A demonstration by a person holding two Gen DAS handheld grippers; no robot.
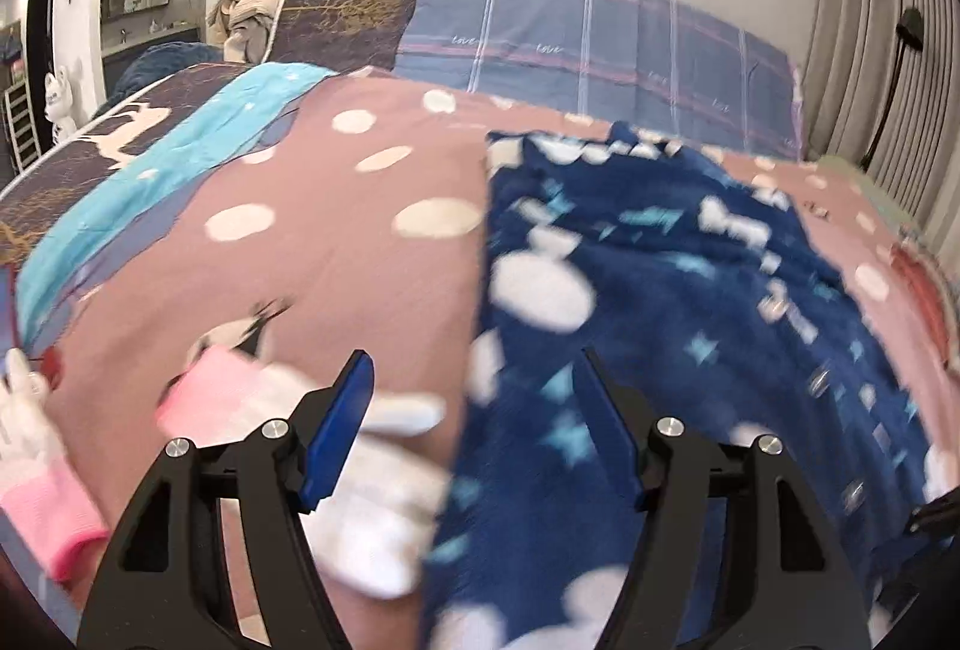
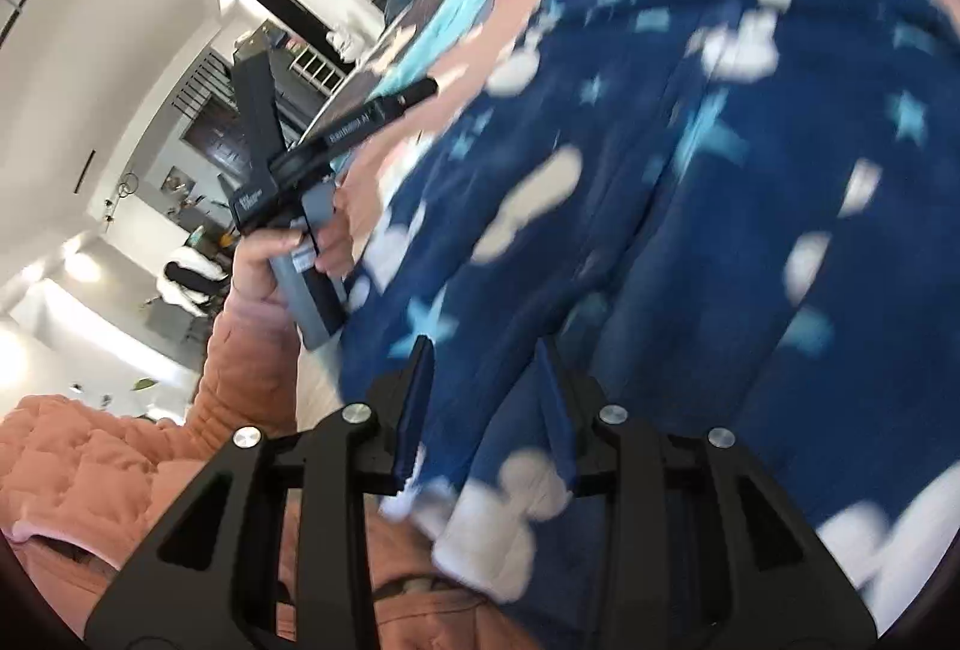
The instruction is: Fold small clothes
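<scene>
**Gripping the fleece by its near hem**

Lying across the bed [image 1: 336, 230], the blue fleece garment [image 1: 672, 302] fills the right half of the left wrist view and nearly all of the right wrist view. It looks soft, thick and limp – light to lift, likely to sag and drag instead of holding a crease, and not fragile. A judgement only: the best holds are the hems and corners, where the pile bunches into something the pads can pinch, not the flat middle.

The right gripper [image 2: 480, 392] has its jaws closed partway on the near edge of the fleece, low in the frame; blue and white cloth sits bunched between them, so it seems clamped on the fabric. The left gripper [image 1: 474, 404] has its jaws well apart with nothing between them, hovering over the pink spotted bedcover beside the garment's left edge – the person's hand [image 2: 282, 254] holding it shows at middle left of the right wrist view.

Pink-cuffed white socks [image 1: 228, 398] lie at lower left. No container shows anywhere.
</scene>
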